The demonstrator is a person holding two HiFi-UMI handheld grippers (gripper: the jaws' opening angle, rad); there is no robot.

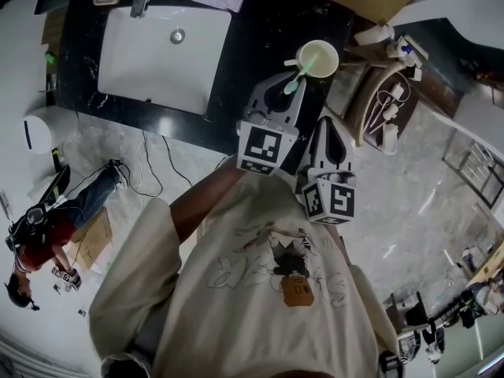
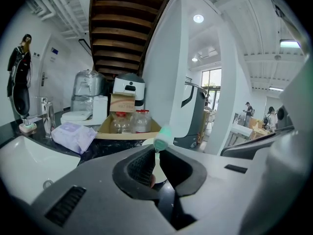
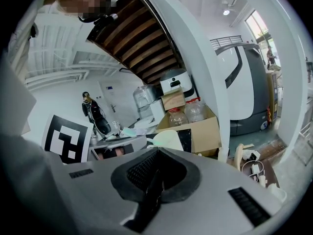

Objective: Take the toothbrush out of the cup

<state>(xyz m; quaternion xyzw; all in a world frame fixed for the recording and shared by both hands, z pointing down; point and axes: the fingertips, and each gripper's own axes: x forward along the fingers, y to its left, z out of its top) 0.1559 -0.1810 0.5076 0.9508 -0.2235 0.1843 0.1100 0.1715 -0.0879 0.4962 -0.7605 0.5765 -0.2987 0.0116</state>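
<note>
On the black surface (image 1: 260, 30) by the one sink (image 1: 157, 50): one cup (image 1: 335, 63), with one toothbrush (image 1: 298, 75) leaning out of it. Two tools: the left tool (image 1: 289, 93) is clamped on the brush just under its green end, the right tool (image 1: 329, 124) is closed on nothing. Both gripper views catch two bottles (image 2: 141, 121) in a cardboard box (image 2: 127, 135), which the head view doesn't show.

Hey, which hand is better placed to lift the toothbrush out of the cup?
Left. The left tongs are closed on the toothbrush, which leans out of the cup. The right tongs are shut, empty and farther back from the cup.
</note>
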